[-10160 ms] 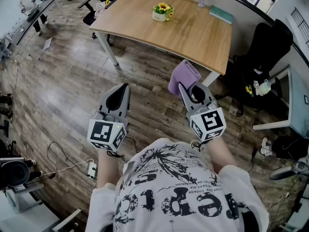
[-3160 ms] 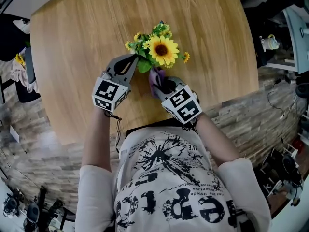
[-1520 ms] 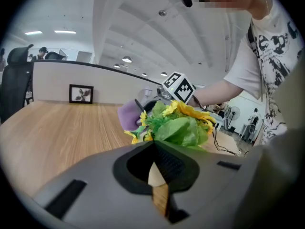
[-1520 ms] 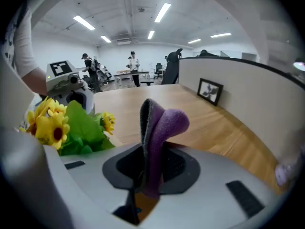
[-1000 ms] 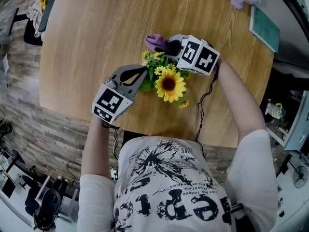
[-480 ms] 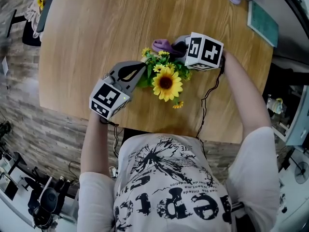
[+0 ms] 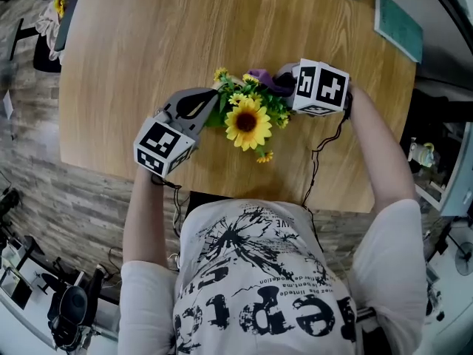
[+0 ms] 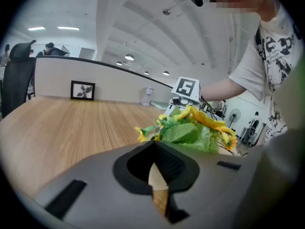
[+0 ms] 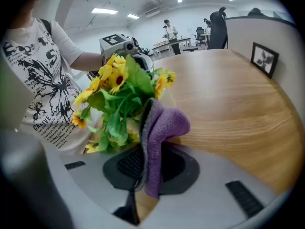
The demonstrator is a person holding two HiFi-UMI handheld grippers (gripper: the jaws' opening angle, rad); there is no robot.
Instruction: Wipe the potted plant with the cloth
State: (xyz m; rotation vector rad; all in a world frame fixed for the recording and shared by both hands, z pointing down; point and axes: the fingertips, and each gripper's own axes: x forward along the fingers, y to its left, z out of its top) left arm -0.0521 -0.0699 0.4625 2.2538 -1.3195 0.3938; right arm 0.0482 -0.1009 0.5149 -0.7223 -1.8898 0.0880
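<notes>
The right gripper [image 7: 283, 80] clamps the purple cloth [image 7: 263, 78] at the potted plant's [image 7: 247, 122] far side. Blooms hide the pot. The left gripper [image 7: 214, 102], jaws closed and empty, sits beside the left leaves.

Seen from above, a person leans over a wooden table [image 7: 140, 43]. The left gripper [image 7: 216, 95], jaws together, has its tips just at the green leaves of a potted sunflower plant [image 7: 247, 121]. The right gripper [image 7: 281, 78] clamps a purple cloth [image 7: 264, 78] at its fingertips, against the plant's far side. A teal book [image 7: 399, 18] lies well beyond the right fingertips.
</notes>
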